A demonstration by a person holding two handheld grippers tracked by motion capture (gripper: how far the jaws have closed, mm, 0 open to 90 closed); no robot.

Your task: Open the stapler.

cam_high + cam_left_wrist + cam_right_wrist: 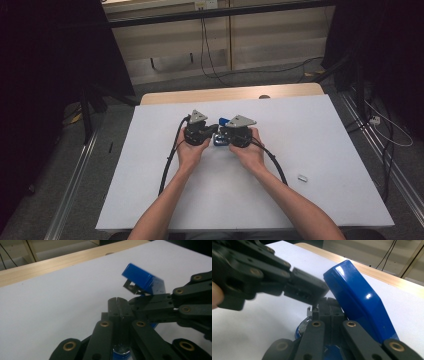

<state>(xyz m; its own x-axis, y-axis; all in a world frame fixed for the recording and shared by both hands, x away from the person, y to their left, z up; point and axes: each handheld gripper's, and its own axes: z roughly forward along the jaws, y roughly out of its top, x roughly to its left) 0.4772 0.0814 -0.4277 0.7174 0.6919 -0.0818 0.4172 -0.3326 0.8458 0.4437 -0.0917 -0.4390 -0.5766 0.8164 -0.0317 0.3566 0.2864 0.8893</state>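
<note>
- Counter (310, 150): white surface; work sits mid-counter.
- Blue stapler (359, 302): held between both grippers, hinged top tilted open. Judged rigid, light, glossy and slippery; best held at the metal base.
- Left gripper (117, 305): jaws closed on the stapler's lower part.
- Right gripper (327, 305): jaws closed on the stapler's metal inner part.
- Small metal piece (301, 177): lying apart, right.

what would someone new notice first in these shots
The eye goes first to the two hand-held grippers meeting at the middle of the white table: the left gripper and the right gripper, jaws closed, both working on a blue stapler whose top is swung open. Off to the right near the table's edge lies a small silver piece, apart from everything else.
</note>
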